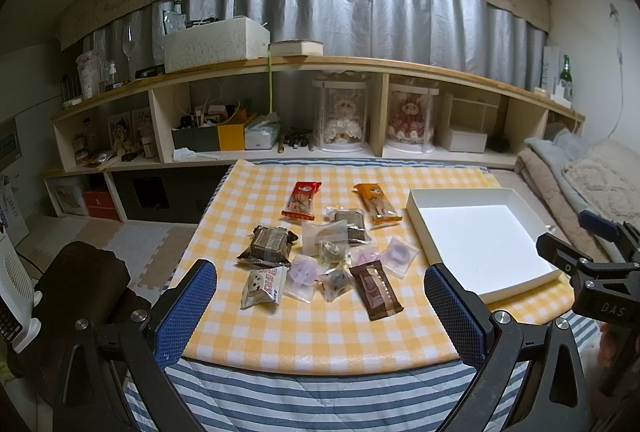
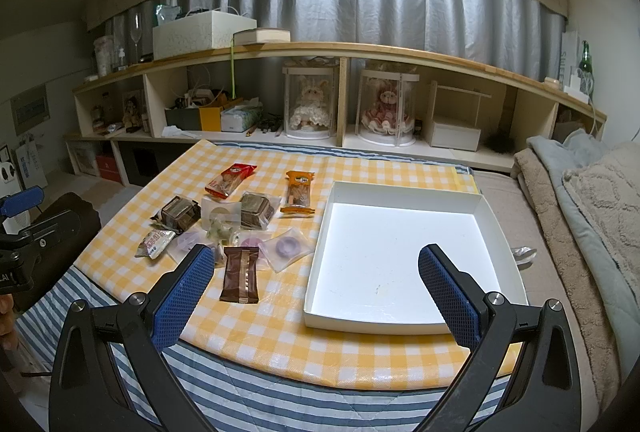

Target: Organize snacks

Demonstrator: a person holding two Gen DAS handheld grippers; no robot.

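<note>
– Where are the snacks (image 1: 324, 256)?
– In a loose pile on the yellow checked cloth, some in brown wrappers, some clear.
– And the box (image 2: 404, 256)?
– White, flat, open, just right of them.

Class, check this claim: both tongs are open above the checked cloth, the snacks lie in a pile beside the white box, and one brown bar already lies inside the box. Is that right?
Not quite. The white box holds nothing; the brown bar lies on the checked cloth beside it, as the right wrist view shows. The rest stands: left tongs and right tongs are open, snacks piled beside the box.
</note>
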